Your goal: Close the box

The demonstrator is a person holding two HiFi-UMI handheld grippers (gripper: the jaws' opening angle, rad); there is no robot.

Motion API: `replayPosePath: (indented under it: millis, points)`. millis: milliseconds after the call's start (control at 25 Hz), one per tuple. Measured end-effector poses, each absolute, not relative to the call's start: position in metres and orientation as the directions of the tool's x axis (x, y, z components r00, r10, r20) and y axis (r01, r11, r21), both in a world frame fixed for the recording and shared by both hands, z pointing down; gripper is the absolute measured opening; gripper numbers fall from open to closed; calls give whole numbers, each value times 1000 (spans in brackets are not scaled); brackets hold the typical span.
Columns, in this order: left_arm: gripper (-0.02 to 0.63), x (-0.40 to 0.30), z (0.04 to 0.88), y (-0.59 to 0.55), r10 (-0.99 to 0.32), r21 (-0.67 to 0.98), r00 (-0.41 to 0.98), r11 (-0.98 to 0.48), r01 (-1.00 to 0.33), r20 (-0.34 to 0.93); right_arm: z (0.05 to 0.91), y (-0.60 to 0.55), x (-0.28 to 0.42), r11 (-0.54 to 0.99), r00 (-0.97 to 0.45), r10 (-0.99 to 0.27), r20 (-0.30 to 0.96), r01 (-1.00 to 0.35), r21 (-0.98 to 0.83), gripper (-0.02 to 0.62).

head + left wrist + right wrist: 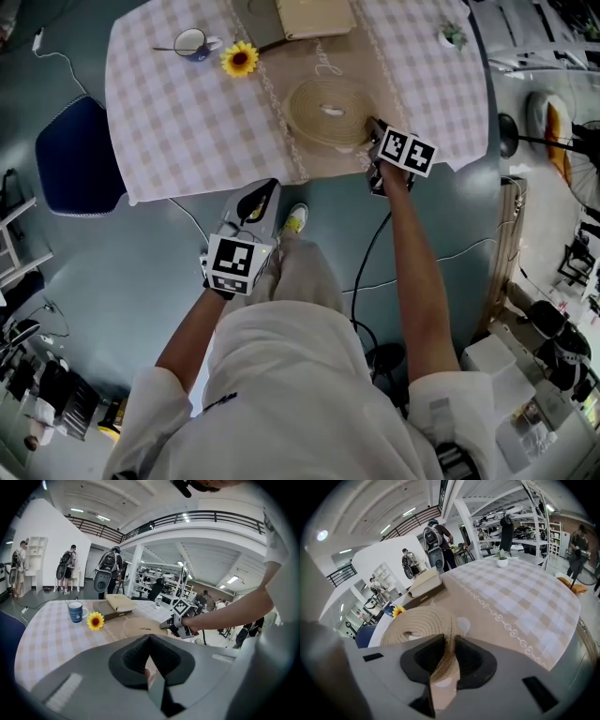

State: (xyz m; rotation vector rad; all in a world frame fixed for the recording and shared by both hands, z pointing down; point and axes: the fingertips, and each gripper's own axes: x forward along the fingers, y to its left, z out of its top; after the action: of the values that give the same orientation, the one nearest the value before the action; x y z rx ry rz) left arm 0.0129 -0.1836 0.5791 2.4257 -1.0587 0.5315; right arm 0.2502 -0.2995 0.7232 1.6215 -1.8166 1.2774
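A round woven straw box (328,111) lies on the beige runner near the table's front edge, also seen in the right gripper view (419,620) and in the left gripper view (140,626). My right gripper (375,136) is at the box's right rim. In its own view the woven rim stands upright between the pads, and the right gripper (449,641) is shut on it. My left gripper (258,199) hangs off the table, below its front edge and close to the person's legs. Its jaws (150,639) meet with nothing between them.
The checked table (169,122) carries a blue mug (194,43), a sunflower (240,59), a beige book on a dark tray (314,17) and a small plant (453,36). A blue chair (80,155) stands at the left. Cables trail over the floor.
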Motion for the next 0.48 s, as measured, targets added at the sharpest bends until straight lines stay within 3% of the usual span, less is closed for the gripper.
replayPosePath:
  millis: [480]
  points:
    - [2, 12, 578, -179, -572, 233, 645, -630, -741, 507, 724, -301, 249, -86, -240, -572, 785, -933, -348, 83]
